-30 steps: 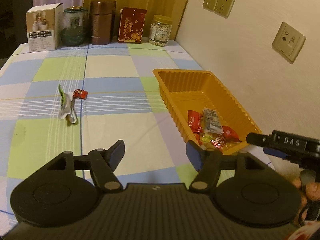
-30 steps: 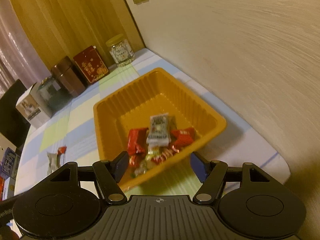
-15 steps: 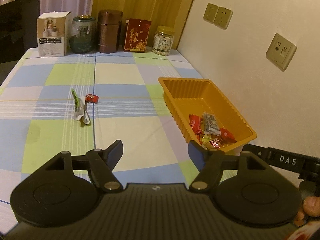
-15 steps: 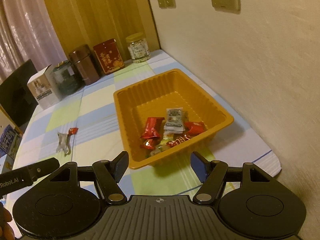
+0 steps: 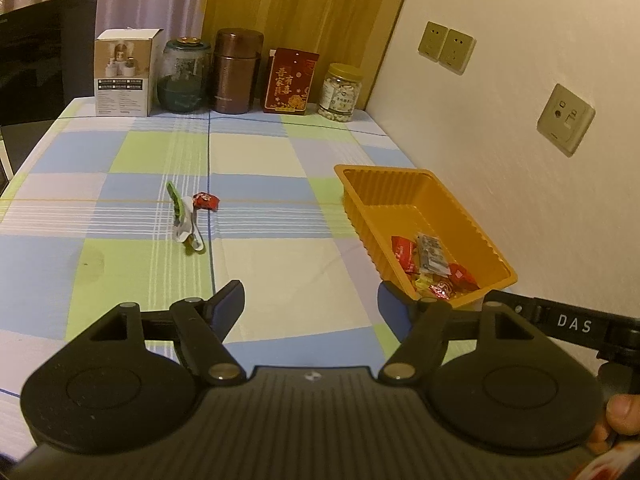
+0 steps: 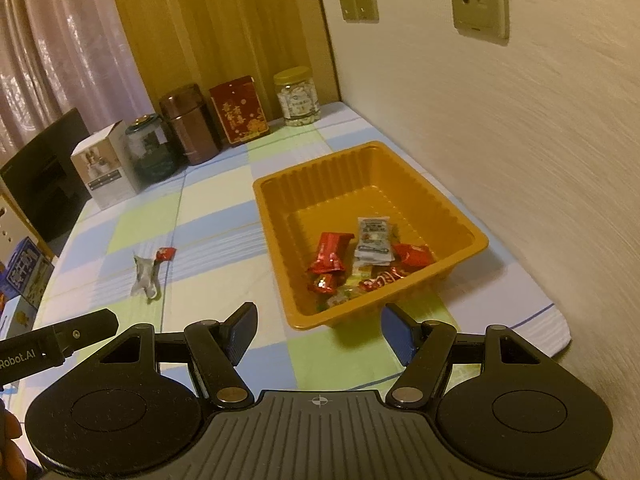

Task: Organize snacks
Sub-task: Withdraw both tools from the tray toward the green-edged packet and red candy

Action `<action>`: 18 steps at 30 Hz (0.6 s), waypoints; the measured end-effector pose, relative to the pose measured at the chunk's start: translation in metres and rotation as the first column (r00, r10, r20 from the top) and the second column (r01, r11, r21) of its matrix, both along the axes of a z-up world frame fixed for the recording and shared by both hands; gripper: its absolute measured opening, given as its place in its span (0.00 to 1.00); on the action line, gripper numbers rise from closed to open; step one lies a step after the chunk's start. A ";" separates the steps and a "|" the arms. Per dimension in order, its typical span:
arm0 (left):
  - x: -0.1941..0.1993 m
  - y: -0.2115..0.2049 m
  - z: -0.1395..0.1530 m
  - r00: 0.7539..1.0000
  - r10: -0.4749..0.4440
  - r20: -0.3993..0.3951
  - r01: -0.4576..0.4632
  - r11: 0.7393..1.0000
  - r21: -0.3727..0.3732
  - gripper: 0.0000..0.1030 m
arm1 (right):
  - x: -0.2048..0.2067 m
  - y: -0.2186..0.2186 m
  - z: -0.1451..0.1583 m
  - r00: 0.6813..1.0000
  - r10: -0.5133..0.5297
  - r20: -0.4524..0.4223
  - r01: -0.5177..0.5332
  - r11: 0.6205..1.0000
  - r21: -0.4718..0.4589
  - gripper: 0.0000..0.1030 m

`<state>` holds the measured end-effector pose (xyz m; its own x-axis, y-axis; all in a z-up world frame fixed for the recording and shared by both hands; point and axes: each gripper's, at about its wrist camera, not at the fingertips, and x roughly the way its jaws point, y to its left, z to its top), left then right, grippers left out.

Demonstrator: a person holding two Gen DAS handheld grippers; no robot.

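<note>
Left wrist view. You are holding the left hand-held gripper (image 5: 311,300) above the tabletop (image 5: 280,264) with nothing between its blue pads. Its jaws are opening and standing well apart. Using the orange tray (image 5: 400,178) as the landmark: the loose snacks are lying well to the left of the tray, ahead of this gripper and slightly to its left. They are a red-wrapped candy (image 5: 206,201) and, just beside it on the near side, a white and green wrapper (image 5: 185,222). The wrapper's long axis is running roughly away from you, tilted a little leftward at its far end. The candy is small, glossy and crinkled. The wrapper is looking limp and flat, so expect it to deform under the pads. Several red, yellow and grey packets are already lying in the tray's near end.

Right wrist view. You are holding the right hand-held gripper (image 6: 318,330) just short of the tray's (image 6: 276,216) near corner, jaws parted about as wide as the left and gripping nothing. From here the candy (image 6: 165,254) and wrapper (image 6: 144,276) are lying well left of the tray, across open tabletop. The left hand-held gripper's finger (image 6: 80,332) is showing at the lower left edge, on the snacks' side. Judge the left hand as the nearer one for the next pick.
</note>
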<state>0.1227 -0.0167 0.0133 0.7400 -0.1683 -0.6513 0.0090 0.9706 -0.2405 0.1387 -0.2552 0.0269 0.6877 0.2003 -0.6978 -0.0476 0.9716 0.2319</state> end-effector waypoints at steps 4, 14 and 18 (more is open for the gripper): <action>-0.001 0.005 0.000 1.000 0.009 0.002 -0.009 1.000 0.000 0.70 | 0.000 0.005 0.000 1.000 0.010 -0.001 -0.010 1.000 -0.002 0.66; -0.004 0.028 -0.005 0.999 0.051 -0.007 -0.051 0.999 0.012 0.70 | 0.004 0.019 -0.001 1.000 0.030 -0.002 -0.030 1.000 -0.002 0.66; -0.004 0.043 -0.009 0.996 0.087 -0.013 -0.086 0.996 0.012 0.70 | 0.006 0.028 -0.002 0.999 0.049 -0.002 -0.049 0.999 -0.002 0.66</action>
